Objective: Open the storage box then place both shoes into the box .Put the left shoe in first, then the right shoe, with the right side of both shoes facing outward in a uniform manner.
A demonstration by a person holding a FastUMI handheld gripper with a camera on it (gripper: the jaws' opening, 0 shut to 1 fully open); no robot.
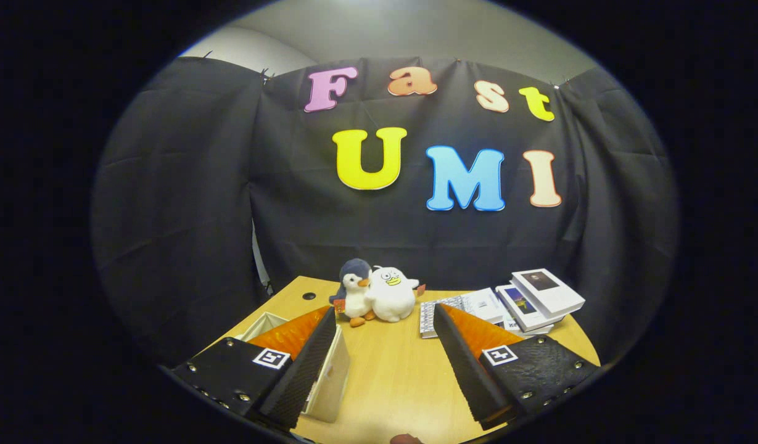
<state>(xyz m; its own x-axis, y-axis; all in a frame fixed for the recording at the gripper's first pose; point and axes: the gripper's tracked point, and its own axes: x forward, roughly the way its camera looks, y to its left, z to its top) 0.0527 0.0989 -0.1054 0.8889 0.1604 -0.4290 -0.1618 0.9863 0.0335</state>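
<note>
- On the wooden table (391, 376), the largest thing in reach is the storage box (329, 376), pale and straight-walled, lying partly behind the left finger; whether its lid is on or off cannot be told from here.
- The box looks light and stiff, likely card or thin board, so it may slide when pushed; a hold on the lid's rim or a wall edge seems the safest.
- At the table's far right lies a stack of books (527, 302), well apart from the box.
- Beyond the fingers sit two plush toys (375, 296), a penguin and a white bird, touching each other.
- The gripper (385, 327) hovers with its fingers spread wide, holding nothing.
- A small dark shape (406, 439) between the fingers, at the table's near edge, is too little to identify as a shoe.
</note>
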